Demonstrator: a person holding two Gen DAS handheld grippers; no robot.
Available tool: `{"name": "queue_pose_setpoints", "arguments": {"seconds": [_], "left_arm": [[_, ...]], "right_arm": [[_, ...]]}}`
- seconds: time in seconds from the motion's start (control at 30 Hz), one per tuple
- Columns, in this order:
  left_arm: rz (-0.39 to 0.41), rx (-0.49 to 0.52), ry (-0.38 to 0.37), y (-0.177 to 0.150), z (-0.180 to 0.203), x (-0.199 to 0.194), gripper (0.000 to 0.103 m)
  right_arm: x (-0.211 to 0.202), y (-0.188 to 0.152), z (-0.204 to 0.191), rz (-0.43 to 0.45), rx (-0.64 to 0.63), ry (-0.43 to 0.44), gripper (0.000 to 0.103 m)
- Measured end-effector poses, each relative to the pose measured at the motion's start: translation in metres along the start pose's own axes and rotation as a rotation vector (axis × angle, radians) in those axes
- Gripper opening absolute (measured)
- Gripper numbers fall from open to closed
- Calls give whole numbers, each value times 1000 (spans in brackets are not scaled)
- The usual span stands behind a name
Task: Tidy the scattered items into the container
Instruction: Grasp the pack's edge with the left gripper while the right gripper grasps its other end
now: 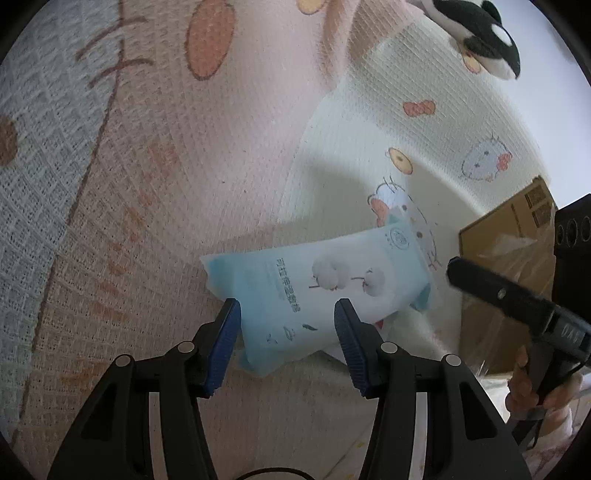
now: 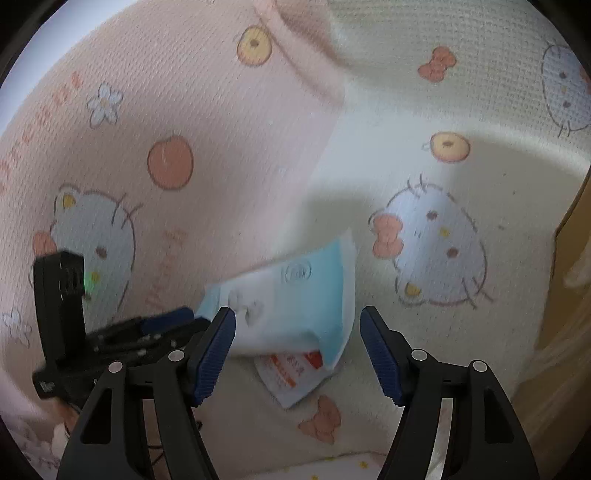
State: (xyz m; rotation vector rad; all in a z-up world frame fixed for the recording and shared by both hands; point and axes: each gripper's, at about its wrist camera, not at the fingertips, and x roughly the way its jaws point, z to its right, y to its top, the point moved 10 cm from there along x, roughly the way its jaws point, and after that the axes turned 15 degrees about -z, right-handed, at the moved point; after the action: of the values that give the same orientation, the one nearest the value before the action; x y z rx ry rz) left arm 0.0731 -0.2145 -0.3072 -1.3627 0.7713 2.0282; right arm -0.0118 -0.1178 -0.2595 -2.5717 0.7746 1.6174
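Left gripper [image 1: 287, 314]: blue pads spread wide, nothing pinched. The near end of the wipes pack [image 1: 317, 291] sits in the gap betw. them; pads look to flank the pack's sides w/o pressing, though contact on the left pad is too close to call.

Right gripper [image 2: 297, 321]: pads also spread, nothing held. The same pack [image 2: 295, 306] lies just ahead of and partly betw. its tips, nearer the left pad. View is blurred, so contact can't be told.

Pack itself: pale blue and white soft pouch, lying flat on the cartoon-print mat [image 1: 147, 184]. In the left wrist view its long axis runs from near-left to far-right, roughly along the left gripper's pointing line, so the fingers straddle its narrow width. A smaller packet w/ red print [image 2: 291, 369] peeks out from under its near edge.

Judgement: left gripper is the better placed of the two; it is already astride the pack and prob. needs only to close. Cardboard box [image 1: 517, 236], likely the container, stands to the right, past the right gripper. Plush orca [image 1: 480, 33] lies far right on the mat, well apart.
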Motion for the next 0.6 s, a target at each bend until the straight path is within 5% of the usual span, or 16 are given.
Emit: {"name": "queue_pose_setpoints", "arguments": {"seconds": [0.17,0.6], "left_arm": [[-8,-81,-22,4,-8,10,57],[-18,-146,-63,10,-4,24,66]], "right_arm": [[9,20,9,-5,48,10,72],[46,33,22,-178,187,143,72]]}}
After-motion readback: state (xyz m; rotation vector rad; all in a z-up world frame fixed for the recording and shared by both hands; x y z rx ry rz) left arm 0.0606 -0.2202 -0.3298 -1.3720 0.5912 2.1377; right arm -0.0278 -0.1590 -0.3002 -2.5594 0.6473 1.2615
